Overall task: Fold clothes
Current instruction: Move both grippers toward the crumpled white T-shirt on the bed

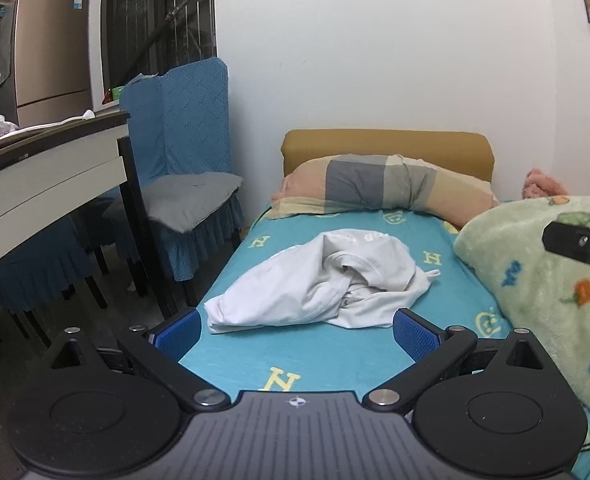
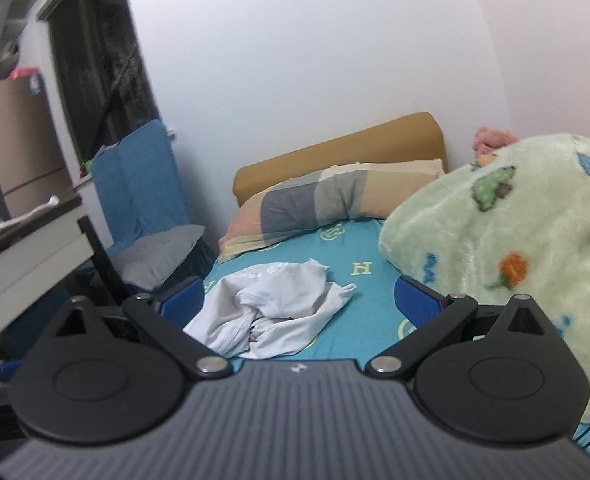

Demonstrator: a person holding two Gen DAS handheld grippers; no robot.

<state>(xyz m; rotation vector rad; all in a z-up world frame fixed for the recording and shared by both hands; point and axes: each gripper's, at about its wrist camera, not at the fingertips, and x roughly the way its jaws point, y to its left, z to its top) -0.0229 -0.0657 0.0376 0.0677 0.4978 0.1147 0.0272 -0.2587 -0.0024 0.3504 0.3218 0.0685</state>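
A crumpled white garment (image 1: 319, 280) lies in a heap on the teal bed sheet (image 1: 295, 352); it also shows in the right wrist view (image 2: 271, 312). My left gripper (image 1: 295, 332) is open and empty, its blue pads (image 1: 179, 334) wide apart just short of the garment's near edge. My right gripper (image 2: 301, 304) is open and empty, held above the bed with the garment between and beyond its blue pads (image 2: 413, 300). A black part of the right gripper (image 1: 579, 240) shows at the right edge of the left wrist view.
A plaid pillow (image 1: 387, 188) and tan headboard (image 1: 387, 144) lie at the bed's far end. A green fleece blanket (image 1: 543, 280) is piled on the right, also in the right wrist view (image 2: 495, 248). Blue-covered chairs (image 1: 187, 168) and a table (image 1: 47, 168) stand left of the bed.
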